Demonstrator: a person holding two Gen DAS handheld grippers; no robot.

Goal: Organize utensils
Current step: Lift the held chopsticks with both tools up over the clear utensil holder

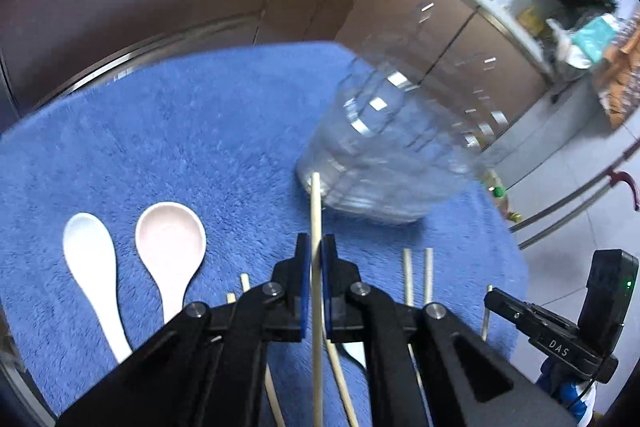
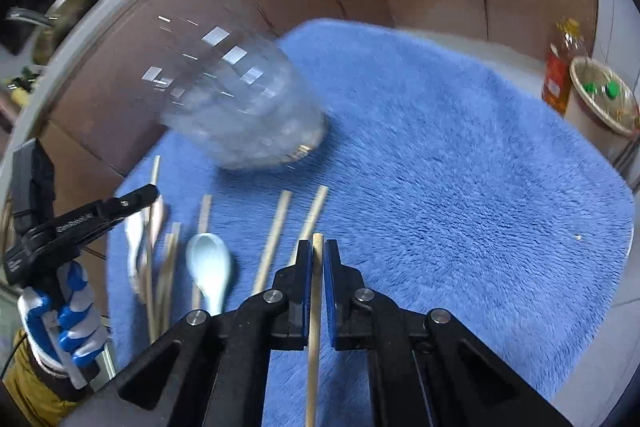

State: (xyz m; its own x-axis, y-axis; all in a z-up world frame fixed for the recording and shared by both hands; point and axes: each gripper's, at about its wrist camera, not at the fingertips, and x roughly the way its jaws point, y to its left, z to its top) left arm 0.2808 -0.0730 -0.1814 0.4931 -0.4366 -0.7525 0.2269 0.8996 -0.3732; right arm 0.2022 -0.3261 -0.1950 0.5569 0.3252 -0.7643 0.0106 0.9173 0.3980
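My left gripper (image 1: pixel 316 247) is shut on a pale wooden chopstick (image 1: pixel 316 203) whose tip points at the clear jar (image 1: pixel 384 143) standing on the blue mat (image 1: pixel 180 127). A white spoon (image 1: pixel 90 259) and a pink spoon (image 1: pixel 170 243) lie left of it. My right gripper (image 2: pixel 318 251) is shut on another chopstick (image 2: pixel 317 267), held above the mat. A pale blue spoon (image 2: pixel 210 267) and several loose chopsticks (image 2: pixel 276 239) lie to its left, in front of the jar (image 2: pixel 244 107). In the right wrist view the left gripper (image 2: pixel 152 193) shows at the left edge, held by a gloved hand (image 2: pixel 60 323).
Brown cabinet fronts stand behind the mat. An oil bottle (image 2: pixel 560 67) and a bowl (image 2: pixel 604 95) sit off the mat's far right. Two more chopsticks (image 1: pixel 408 275) lie right of my left gripper. A cluttered counter runs along the back.
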